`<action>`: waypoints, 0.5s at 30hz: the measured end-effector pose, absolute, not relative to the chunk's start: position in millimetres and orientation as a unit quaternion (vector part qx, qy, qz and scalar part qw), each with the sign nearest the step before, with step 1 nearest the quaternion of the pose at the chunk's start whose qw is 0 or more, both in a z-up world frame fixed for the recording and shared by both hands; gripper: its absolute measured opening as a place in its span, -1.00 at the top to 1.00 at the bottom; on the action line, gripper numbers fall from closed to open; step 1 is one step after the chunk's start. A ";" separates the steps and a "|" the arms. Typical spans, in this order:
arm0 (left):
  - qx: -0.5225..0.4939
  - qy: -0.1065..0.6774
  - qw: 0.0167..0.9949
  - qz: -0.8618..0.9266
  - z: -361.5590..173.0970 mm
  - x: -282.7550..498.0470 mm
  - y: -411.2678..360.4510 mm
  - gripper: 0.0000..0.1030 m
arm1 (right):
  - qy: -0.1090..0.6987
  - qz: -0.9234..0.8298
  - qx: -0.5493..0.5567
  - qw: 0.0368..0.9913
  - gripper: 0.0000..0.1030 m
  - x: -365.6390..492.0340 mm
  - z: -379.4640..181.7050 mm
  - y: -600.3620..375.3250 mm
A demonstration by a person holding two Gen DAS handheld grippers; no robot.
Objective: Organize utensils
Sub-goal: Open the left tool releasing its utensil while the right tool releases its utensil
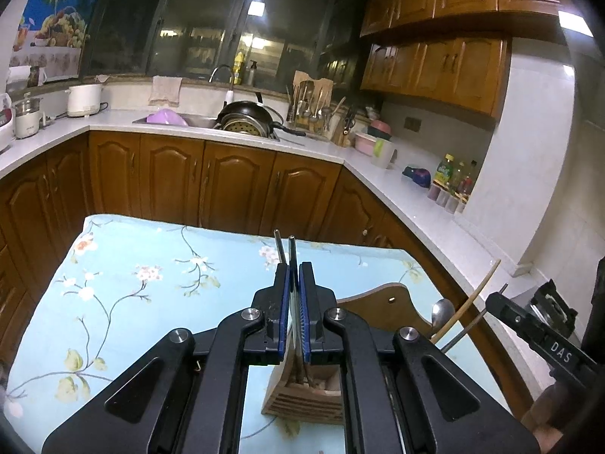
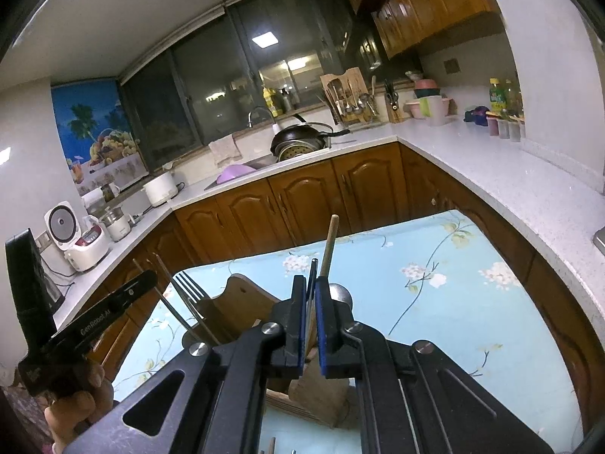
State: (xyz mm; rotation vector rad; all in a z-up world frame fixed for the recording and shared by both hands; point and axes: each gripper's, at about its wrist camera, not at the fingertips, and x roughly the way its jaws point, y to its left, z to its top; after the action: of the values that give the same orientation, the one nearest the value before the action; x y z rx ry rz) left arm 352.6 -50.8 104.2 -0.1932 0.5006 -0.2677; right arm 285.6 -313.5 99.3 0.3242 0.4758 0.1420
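A wooden utensil holder (image 1: 302,393) stands on the blue floral tablecloth (image 1: 132,283), right under both grippers. My left gripper (image 1: 294,276) is shut on a pair of metal chopsticks (image 1: 284,249) that reach down into the holder. My right gripper (image 2: 311,283) is shut on a thin dark metal utensil handle (image 2: 312,272), with a wooden handle (image 2: 328,249) just behind it. A spoon (image 1: 442,312), a wooden stick (image 1: 476,295) and a fork (image 2: 187,283) stand in the holder (image 2: 242,310).
Brown cabinets (image 1: 227,185) and a white counter (image 1: 416,196) wrap around the table. The sink holds a black pan (image 1: 245,113) and a purple bowl (image 1: 166,117). Bottles (image 1: 453,178) and bowls stand on the right counter. Rice cookers (image 2: 75,234) stand at the left.
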 end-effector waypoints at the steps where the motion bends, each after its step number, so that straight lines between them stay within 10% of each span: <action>1: -0.099 0.252 0.953 -0.138 104.4 352.5 -50.1 0.69 | 0.236 0.071 0.161 0.956 0.85 285.6 99.2 -314.0; 11: -0.103 0.243 0.957 -0.118 109.4 311.6 -29.4 -0.48 | 0.203 0.083 0.188 0.957 -0.44 256.1 105.9 -328.2; 15: -0.098 0.242 0.959 -0.108 105.1 285.5 -18.3 -0.55 | 0.177 0.070 0.179 0.965 -0.75 230.1 106.8 -330.1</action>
State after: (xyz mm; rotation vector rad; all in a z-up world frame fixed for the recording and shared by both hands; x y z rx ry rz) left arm 285.5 -18.3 105.1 -0.1993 0.4912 -0.2185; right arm 230.1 -330.1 106.8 0.3632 0.3578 0.1419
